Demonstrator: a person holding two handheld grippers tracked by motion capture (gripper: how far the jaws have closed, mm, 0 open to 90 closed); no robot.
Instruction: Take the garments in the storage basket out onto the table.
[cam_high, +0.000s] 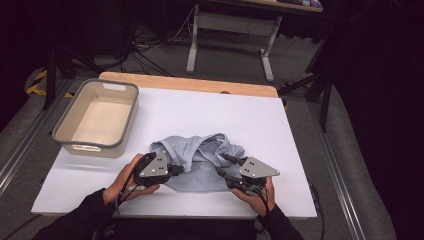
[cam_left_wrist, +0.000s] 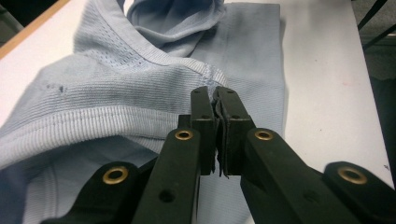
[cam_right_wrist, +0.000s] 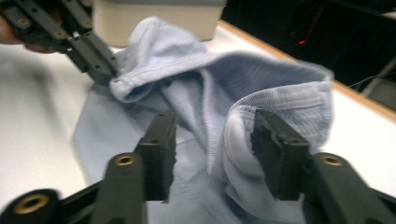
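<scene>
The left tool (cam_left_wrist: 217, 114) is clamped on a ribbed hem of the pale blue garment (cam_high: 200, 160), which lies rumpled mid-counter (cam_high: 260, 115) – folding looks barely begun; the right tool (cam_right_wrist: 212, 154) stands half open around a fold – the bin (cam_high: 97, 117) sits empty

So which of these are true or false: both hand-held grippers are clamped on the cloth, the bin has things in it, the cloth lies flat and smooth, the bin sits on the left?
1. Both clamp the cloth: false. The left hand-held gripper is shut on the light blue garment; the right hand-held gripper has its jaws apart, a fold of fabric between them.
2. The bin holds things: false. The beige bin is empty.
3. The garment lies flat: false. It is bunched and folded over.
4. The bin sits at the table's left: true.
</scene>
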